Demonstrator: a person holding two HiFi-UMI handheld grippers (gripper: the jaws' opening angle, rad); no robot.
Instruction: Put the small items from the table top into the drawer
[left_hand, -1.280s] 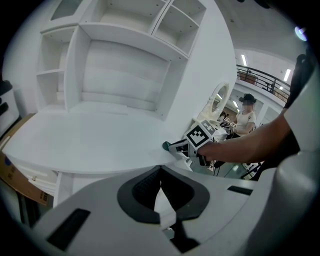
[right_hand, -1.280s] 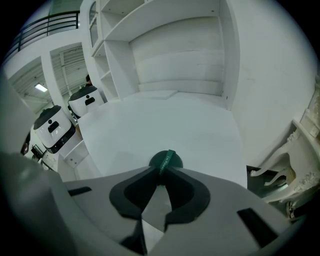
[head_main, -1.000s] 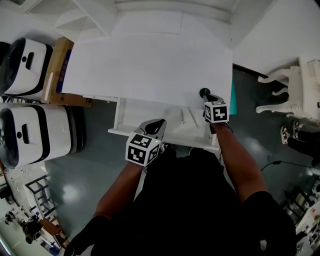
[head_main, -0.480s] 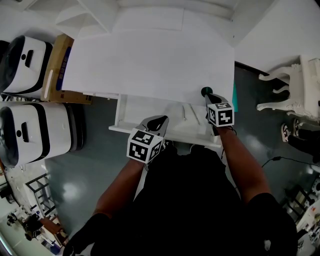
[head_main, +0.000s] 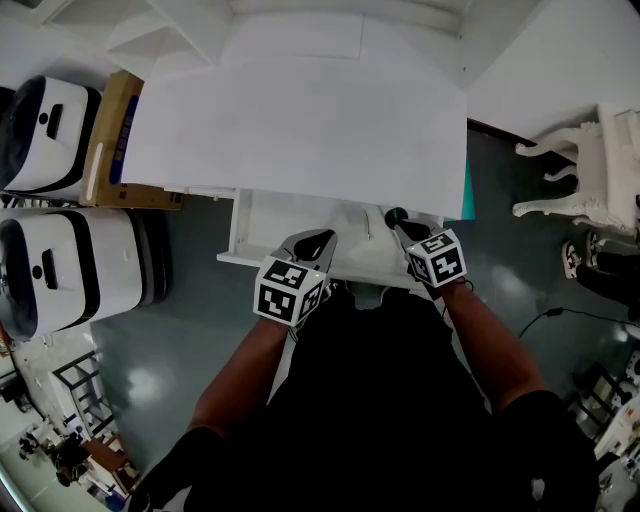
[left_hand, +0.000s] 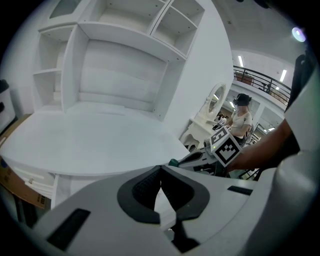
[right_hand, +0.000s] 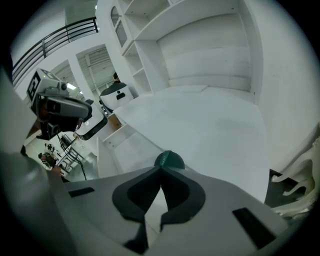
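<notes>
Green cap (right_hand: 169, 160) sits pinched in the right gripper (head_main: 401, 226) over the open drawer (head_main: 282, 222). To its left, the left gripper (head_main: 318, 243) has its jaws together on nothing.

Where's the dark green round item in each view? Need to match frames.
Head view: green item at the right gripper's tips, over the open drawer.
Left gripper view: right of centre, at the right gripper's tip.
Right gripper view: centre, just past the jaw tips.
Shared landmark: the white table top.
</notes>
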